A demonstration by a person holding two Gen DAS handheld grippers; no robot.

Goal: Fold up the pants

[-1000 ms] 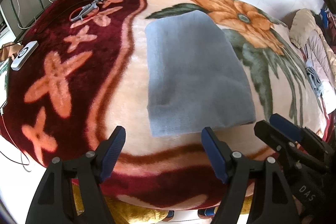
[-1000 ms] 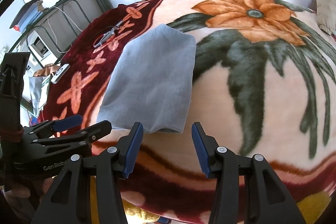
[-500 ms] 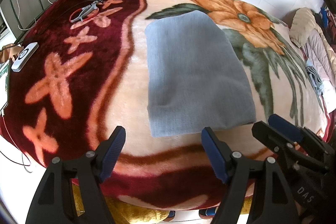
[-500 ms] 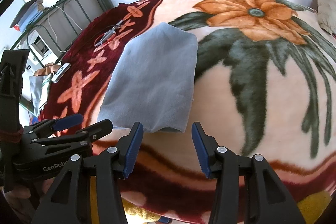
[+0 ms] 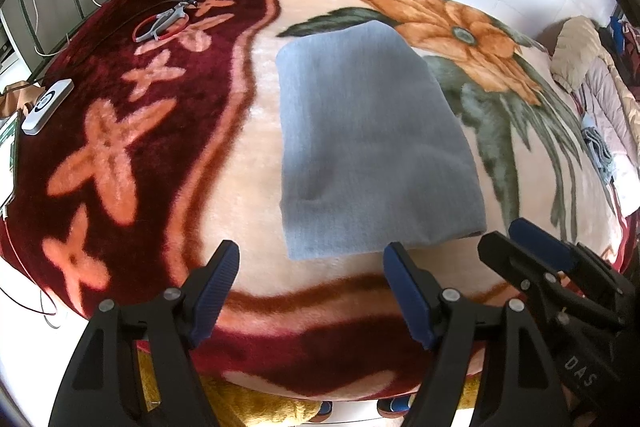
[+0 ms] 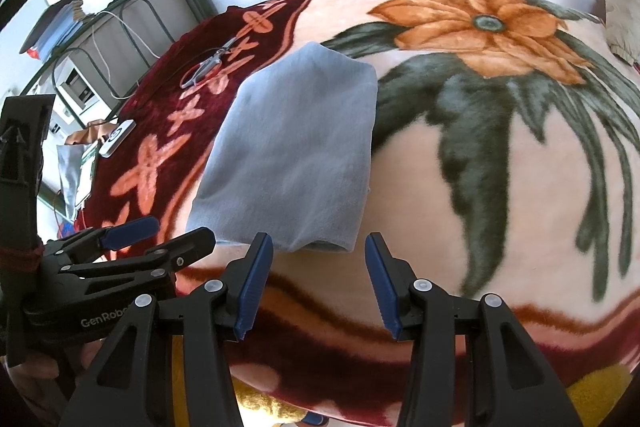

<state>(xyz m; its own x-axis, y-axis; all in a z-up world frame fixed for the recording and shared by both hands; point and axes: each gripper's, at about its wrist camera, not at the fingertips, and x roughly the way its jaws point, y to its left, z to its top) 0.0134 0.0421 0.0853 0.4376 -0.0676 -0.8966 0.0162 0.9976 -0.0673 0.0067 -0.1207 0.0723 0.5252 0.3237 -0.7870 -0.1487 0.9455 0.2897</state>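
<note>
Left wrist: folded pants (image 5: 372,143) near edge just beyond open jaws.

Your two wrist cameras look steeply down from the bed's (image 5: 248,131) near edge, close in; both share the folded grey pants (image 5: 372,147) (image 6: 292,155) and scissors (image 5: 168,21) (image 6: 208,67).

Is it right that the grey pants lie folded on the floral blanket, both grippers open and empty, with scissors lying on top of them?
Not quite. The left wrist view shows the scissors on the blanket's maroon border, apart from the folded grey pants. The left gripper and right gripper are open and empty.
</note>
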